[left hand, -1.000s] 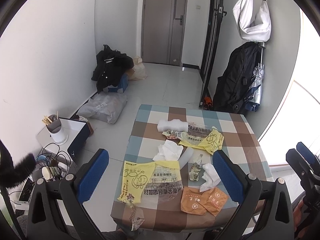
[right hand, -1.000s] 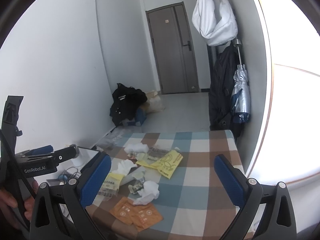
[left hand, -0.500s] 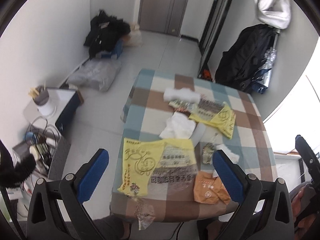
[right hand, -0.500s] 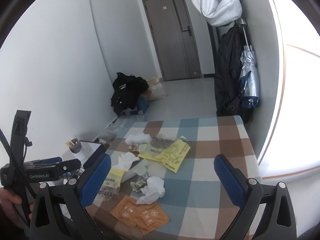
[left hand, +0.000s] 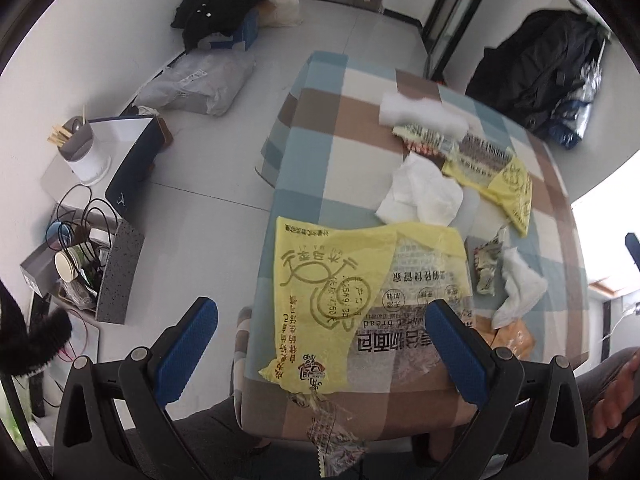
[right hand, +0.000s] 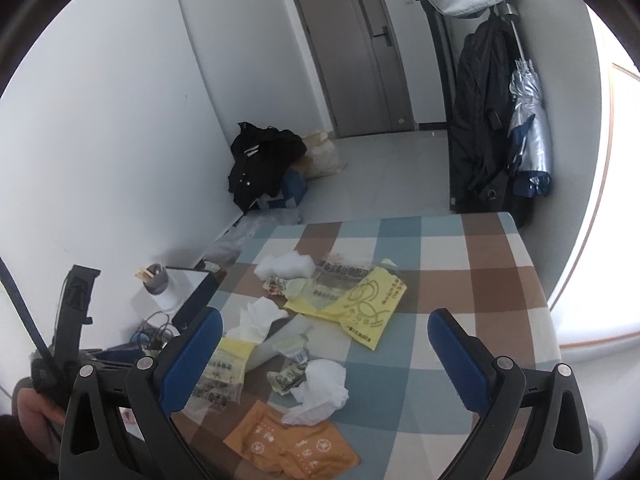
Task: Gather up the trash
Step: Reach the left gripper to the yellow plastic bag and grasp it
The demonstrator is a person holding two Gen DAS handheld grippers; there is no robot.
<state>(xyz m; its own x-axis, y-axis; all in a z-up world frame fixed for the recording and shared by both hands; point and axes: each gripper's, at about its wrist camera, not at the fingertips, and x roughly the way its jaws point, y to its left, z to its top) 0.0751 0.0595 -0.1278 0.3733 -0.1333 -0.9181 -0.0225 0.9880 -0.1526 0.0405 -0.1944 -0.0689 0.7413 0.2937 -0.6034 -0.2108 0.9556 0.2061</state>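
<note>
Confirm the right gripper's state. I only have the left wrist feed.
Observer: The right gripper is open with nothing between its fingers. It hovers above the near end of the table.
Operator: Orange stuff at the near edge is mostly hidden here. What is it?
Observer: Orange packets, apparently two overlapping, lying flat. A crumpled white tissue touches their far side.
Operator: Door state? I only see its bottom.
Observer: The door is shut.
</note>
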